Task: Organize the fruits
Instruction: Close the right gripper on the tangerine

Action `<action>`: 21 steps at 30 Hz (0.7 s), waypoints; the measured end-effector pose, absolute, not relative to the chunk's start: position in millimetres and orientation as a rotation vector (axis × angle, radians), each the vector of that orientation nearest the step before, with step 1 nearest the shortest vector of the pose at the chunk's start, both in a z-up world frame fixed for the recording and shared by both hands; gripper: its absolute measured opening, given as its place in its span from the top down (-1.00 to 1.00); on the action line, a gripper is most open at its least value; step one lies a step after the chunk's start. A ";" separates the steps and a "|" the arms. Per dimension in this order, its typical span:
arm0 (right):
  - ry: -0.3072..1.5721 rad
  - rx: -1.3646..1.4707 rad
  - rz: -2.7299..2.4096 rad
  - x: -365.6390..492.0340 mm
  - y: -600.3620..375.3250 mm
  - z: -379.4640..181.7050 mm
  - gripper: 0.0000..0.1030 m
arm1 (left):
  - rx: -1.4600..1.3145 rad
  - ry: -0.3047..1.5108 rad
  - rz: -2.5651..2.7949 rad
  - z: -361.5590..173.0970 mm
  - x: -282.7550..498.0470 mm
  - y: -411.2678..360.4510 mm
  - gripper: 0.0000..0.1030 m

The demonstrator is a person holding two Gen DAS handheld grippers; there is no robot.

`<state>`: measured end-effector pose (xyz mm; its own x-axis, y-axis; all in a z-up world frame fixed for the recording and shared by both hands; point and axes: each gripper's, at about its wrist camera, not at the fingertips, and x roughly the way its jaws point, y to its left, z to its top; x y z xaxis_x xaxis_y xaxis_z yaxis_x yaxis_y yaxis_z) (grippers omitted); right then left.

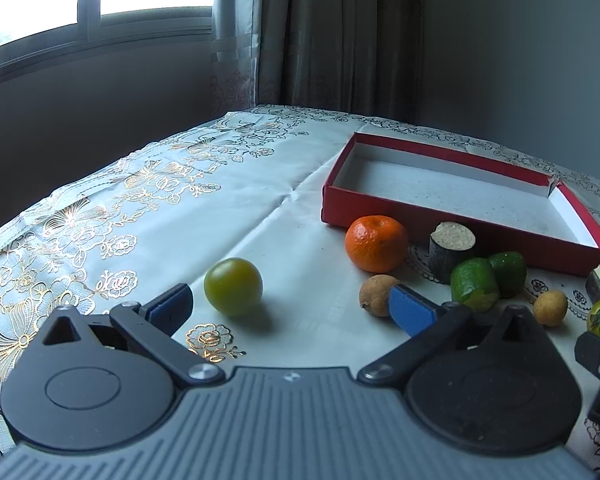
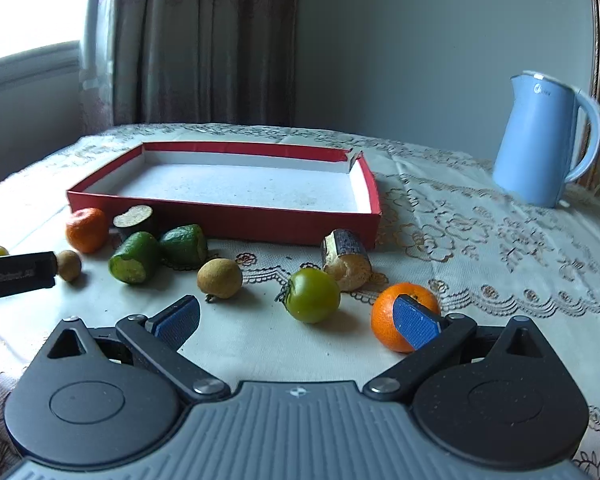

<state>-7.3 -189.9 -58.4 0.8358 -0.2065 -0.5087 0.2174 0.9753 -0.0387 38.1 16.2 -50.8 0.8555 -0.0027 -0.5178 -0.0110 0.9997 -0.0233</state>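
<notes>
Both grippers are hovering low with jaws spread wide and holding nothing: the left gripper [image 1: 292,306] is lining up on the round green tomato [image 1: 233,286] lying alone toward the table's left edge, likely for a clean sideways pinch, while the right gripper [image 2: 296,318] is facing a stemmed green tomato [image 2: 312,295] beside a small orange tangerine [image 2: 395,316]. The shallow red cardboard box [image 2: 228,218] is sitting empty behind the scattered fruit, probably awaiting it

Left gripper [image 1: 292,304] and right gripper [image 2: 296,322] gape wide, empty.
</notes>
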 end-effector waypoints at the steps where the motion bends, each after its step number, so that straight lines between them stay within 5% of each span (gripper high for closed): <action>1: 0.534 0.029 -0.196 -10.9 -194.1 -58.0 -1.00 | -0.029 0.544 0.003 -50.8 38.1 16.8 -1.00; 14: 0.456 -0.144 -0.156 -35.4 -242.9 -44.6 -0.97 | -0.049 0.540 -0.025 -50.3 38.5 17.3 -1.00; 16: 0.477 -0.145 -0.142 -30.4 -248.6 -46.4 -0.71 | -0.054 0.540 -0.028 -50.3 38.5 17.9 -1.00; 18: 0.517 -0.141 -0.133 -24.4 -253.6 -51.5 -0.10 | -0.058 0.542 -0.030 -50.4 38.9 18.9 -1.00; 21: 0.568 -0.108 -0.110 -17.6 -260.4 -58.8 0.05 | -0.062 0.543 -0.033 -50.4 39.2 18.8 -1.00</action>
<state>-17.6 -260.4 -58.8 0.8375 -0.1339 -0.5297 0.0741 0.9884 -0.1326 39.2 18.8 -50.4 0.8557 -0.0475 -0.5153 0.0146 0.9976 -0.0676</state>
